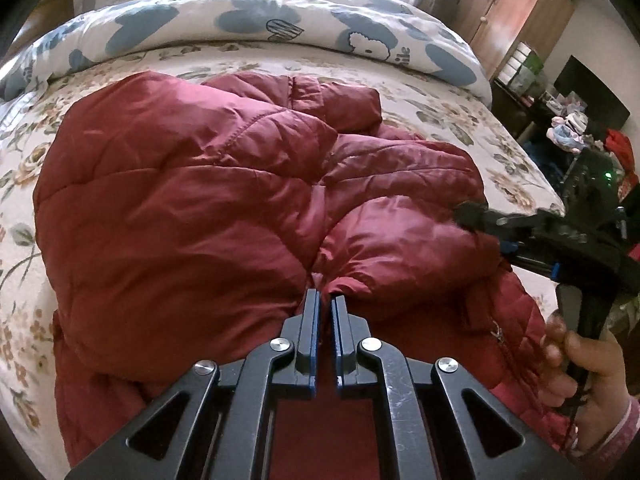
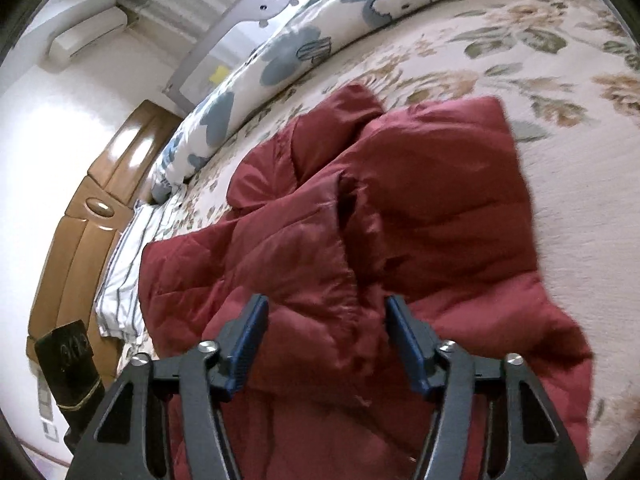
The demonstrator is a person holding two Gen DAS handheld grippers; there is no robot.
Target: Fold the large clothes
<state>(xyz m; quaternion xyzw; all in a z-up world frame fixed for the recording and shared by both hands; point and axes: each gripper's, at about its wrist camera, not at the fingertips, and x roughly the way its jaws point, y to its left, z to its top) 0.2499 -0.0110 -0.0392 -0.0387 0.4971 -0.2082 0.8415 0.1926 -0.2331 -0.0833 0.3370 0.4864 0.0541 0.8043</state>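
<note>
A dark red quilted down jacket (image 1: 192,208) lies bunched on the floral bed sheet (image 1: 452,108). My left gripper (image 1: 325,300) is shut on a fold of the jacket near its front edge. In the left wrist view my right gripper (image 1: 476,216) reaches in from the right over the jacket's puffy right part, held by a hand (image 1: 588,364). In the right wrist view the right gripper (image 2: 325,312) is open, its fingers standing wide on either side of a raised seam of the jacket (image 2: 420,208), not closed on it.
A rolled white and blue quilt (image 1: 256,24) lies along the far side of the bed. A wooden headboard (image 2: 92,208) and a striped pillow (image 2: 124,276) are at the left. A wardrobe (image 1: 516,12) and a cluttered dark desk (image 1: 560,112) stand at the right.
</note>
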